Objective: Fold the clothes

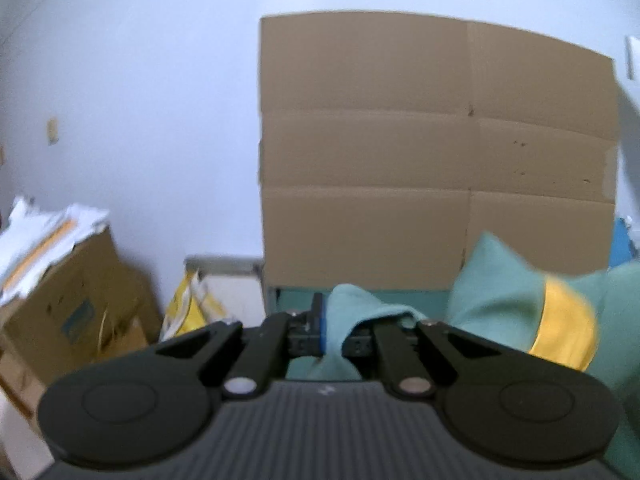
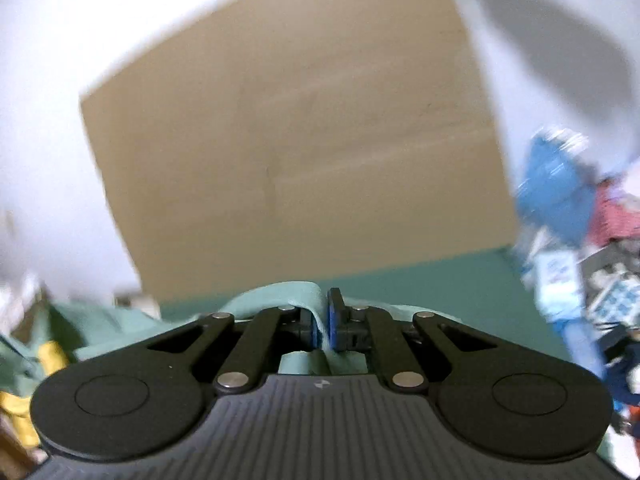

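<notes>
Lifted above the green table (image 2: 440, 280), a teal garment (image 1: 500, 288) hangs clamped between the left gripper (image 1: 332, 328) and right gripper (image 2: 325, 326), near a cardboard sheet (image 1: 400, 140); folding appears barely begun.

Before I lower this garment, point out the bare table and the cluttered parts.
Bare: the teal table strip between the upright cardboard sheet and the right gripper. Crowded: its right end, under a blurred pile of blue and red items. Left of the sheet stand a paper-topped carton and a yellow bag. Both jaws grip the green garment.
</notes>
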`<action>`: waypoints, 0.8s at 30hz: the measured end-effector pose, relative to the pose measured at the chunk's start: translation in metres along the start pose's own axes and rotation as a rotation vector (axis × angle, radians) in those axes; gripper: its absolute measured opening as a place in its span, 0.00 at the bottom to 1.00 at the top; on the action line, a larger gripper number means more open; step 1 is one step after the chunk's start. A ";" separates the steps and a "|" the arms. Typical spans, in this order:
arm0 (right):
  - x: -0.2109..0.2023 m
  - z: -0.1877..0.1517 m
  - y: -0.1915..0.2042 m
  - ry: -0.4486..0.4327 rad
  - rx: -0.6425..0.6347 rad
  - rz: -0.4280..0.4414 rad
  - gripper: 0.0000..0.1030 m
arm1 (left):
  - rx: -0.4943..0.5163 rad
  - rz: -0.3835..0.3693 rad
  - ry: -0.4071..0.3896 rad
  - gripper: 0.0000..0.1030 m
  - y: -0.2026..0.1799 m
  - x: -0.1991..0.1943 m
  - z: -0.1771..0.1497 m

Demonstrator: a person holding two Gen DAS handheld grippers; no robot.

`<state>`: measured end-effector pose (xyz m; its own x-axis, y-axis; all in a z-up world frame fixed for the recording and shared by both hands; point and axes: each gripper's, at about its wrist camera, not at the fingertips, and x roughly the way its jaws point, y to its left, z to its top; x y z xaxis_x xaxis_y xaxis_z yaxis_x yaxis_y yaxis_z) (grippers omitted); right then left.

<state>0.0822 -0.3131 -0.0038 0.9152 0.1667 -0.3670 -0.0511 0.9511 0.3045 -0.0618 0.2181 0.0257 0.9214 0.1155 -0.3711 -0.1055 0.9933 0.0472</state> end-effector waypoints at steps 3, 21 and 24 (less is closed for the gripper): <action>-0.061 -0.003 -0.021 -0.043 0.020 -0.133 0.04 | 0.001 -0.093 0.019 0.06 -0.003 0.005 -0.003; -0.055 -0.069 -0.020 0.209 0.100 0.017 0.55 | 0.170 -0.277 0.319 0.03 -0.056 0.048 -0.090; -0.005 -0.064 -0.010 0.223 -0.038 -0.007 0.75 | 0.149 -0.229 0.335 0.04 -0.054 0.043 -0.093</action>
<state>0.0525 -0.3069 -0.0617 0.8044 0.2098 -0.5558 -0.0644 0.9608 0.2696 -0.0510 0.1703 -0.0790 0.7397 -0.0888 -0.6671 0.1659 0.9847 0.0530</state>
